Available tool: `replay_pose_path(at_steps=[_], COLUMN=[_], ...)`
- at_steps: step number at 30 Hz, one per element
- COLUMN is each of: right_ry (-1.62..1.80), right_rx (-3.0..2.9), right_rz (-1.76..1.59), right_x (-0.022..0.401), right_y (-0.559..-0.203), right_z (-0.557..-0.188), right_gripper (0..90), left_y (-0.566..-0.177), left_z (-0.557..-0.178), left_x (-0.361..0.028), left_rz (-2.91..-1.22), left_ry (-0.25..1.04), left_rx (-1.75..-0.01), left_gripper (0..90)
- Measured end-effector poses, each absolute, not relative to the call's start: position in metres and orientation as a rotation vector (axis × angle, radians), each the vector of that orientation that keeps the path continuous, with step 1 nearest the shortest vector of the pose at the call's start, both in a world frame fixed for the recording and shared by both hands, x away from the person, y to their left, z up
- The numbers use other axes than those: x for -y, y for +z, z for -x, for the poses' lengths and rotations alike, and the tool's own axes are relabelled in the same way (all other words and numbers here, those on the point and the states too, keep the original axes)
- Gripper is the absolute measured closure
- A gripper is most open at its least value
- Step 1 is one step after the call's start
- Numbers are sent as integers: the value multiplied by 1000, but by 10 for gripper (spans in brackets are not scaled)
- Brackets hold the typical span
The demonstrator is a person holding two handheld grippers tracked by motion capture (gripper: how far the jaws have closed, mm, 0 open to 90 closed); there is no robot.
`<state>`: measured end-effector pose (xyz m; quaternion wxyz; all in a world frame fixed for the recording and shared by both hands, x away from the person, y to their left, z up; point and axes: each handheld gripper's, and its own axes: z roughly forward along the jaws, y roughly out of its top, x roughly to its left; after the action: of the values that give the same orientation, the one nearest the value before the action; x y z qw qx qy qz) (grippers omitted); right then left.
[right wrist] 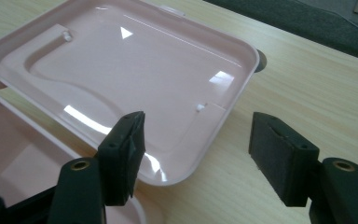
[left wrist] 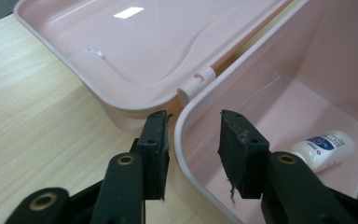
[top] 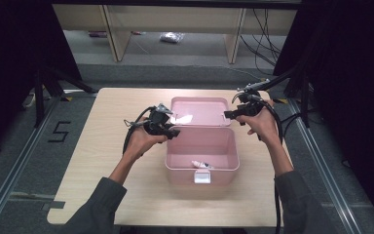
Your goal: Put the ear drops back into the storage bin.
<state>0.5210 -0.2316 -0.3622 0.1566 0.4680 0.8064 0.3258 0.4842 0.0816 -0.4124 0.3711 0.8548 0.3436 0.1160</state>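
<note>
A pink box (top: 202, 155) sits open in the middle of the counter (top: 102, 161), its lid (top: 200, 110) folded back flat on the far side, and a small white tube (top: 201, 165) lies on the floor of the box near its front wall. The left gripper (top: 174, 132) is at the box's far left corner, its jaws straddling the rim (left wrist: 182, 140) with one jaw outside the wall and one inside; there is a gap on both sides, so it is open and not yet pinching. The right gripper (top: 228, 115) hovers at the lid's right corner (right wrist: 168, 179) with its jaws spread wide and nothing between them. The step in hand looks like steadying the box and taking hold of the lid to close it. Next, the left jaws would need to close onto the wall, while the right gripper should slide over the lid's edge, pinch it, and swing it forward over the hinge (left wrist: 196, 83).
</note>
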Motion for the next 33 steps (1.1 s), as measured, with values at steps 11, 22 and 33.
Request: replay_pose_path(at_steps=[11, 22, 33], right_ry=[880, 889, 877], right_rx=[-2273, -2267, -2234], right_rz=[-1412, -1425, -1499], right_x=[233, 232, 227], right_y=[-378, -385, -392], right_z=[-543, -559, -570], right_gripper=[388, 397, 471], left_y=[-413, -412, -412], left_z=[-488, -488, -487], left_x=[-78, -81, -80], left_rz=[-2230, -2264, -2274], left_ry=[323, 335, 357], left_rx=[-853, -793, -770], left_gripper=[711, 760, 760])
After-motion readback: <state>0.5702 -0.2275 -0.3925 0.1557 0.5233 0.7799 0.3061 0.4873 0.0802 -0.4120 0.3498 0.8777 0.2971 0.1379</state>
